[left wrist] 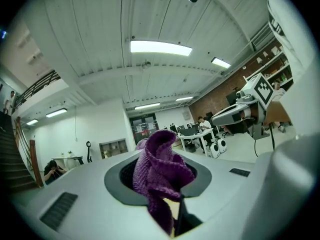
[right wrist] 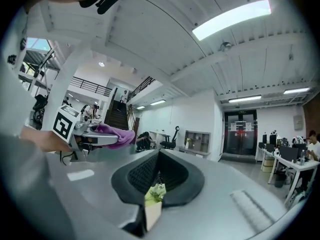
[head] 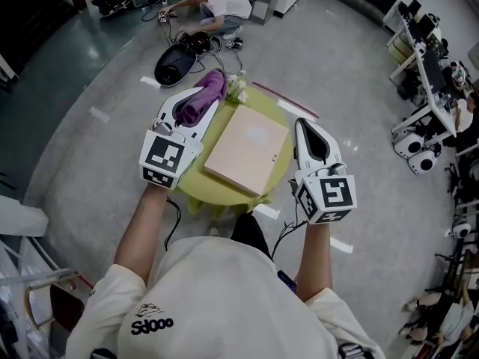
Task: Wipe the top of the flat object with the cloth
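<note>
A flat pale-pink board [head: 248, 149] lies on a small round yellow-green table [head: 197, 191]. My left gripper [head: 212, 96] hovers over the table's far left edge, shut on a bunched purple knitted cloth [head: 202, 96]. In the left gripper view the cloth [left wrist: 161, 171] bulges up out of the jaws of that gripper [left wrist: 170, 204]. My right gripper [head: 302, 128] hangs just right of the board, shut with nothing in it. Its own view looks toward the ceiling, with its jaws [right wrist: 157, 180] pressed together and a sliver of the table showing below.
A small pale plant [head: 238, 88] stands at the table's far edge. On the floor beyond, a person [head: 218, 4] crouches among cables beside a black case [head: 176, 64]. White robot bases [head: 412, 144] and desks line the right side.
</note>
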A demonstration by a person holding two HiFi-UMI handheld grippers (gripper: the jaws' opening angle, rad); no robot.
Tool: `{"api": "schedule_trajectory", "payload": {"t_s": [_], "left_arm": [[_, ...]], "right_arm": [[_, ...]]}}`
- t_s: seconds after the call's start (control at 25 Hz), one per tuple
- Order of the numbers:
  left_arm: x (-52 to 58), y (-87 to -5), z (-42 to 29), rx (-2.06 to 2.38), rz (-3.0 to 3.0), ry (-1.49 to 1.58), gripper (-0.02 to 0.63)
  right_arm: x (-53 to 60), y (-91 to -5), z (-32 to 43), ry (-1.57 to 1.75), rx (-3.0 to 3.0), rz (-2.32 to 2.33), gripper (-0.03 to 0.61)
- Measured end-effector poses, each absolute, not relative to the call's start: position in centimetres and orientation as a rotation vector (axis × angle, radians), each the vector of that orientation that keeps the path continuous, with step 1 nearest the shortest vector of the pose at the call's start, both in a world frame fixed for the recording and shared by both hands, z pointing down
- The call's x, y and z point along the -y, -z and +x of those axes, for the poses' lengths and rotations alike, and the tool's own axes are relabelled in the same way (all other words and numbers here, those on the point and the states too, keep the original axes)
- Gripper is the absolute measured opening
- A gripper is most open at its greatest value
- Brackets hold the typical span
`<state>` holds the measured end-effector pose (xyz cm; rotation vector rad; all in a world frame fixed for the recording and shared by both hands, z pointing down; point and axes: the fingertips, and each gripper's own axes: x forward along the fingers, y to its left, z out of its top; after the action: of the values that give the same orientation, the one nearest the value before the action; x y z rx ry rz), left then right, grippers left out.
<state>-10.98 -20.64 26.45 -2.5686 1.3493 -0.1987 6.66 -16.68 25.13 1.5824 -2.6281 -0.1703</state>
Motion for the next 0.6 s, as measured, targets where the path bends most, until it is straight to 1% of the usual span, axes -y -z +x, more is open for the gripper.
{"api": "schedule_trajectory", "payload": {"t_s": [0.28,0.6], "left_arm": [[20.4,-22.6,-10.6,-1.311,-2.519,0.131,0.109],[20.0,-21.8,-9.6,-1.264,-2.554,0.095,0.110]], "right_arm": [[18.3,-22.3,5.7,0.252,2.658,1.561,0.009],[19.2,-22.4,5.3,0.250,2.650,1.526,0.009]]}}
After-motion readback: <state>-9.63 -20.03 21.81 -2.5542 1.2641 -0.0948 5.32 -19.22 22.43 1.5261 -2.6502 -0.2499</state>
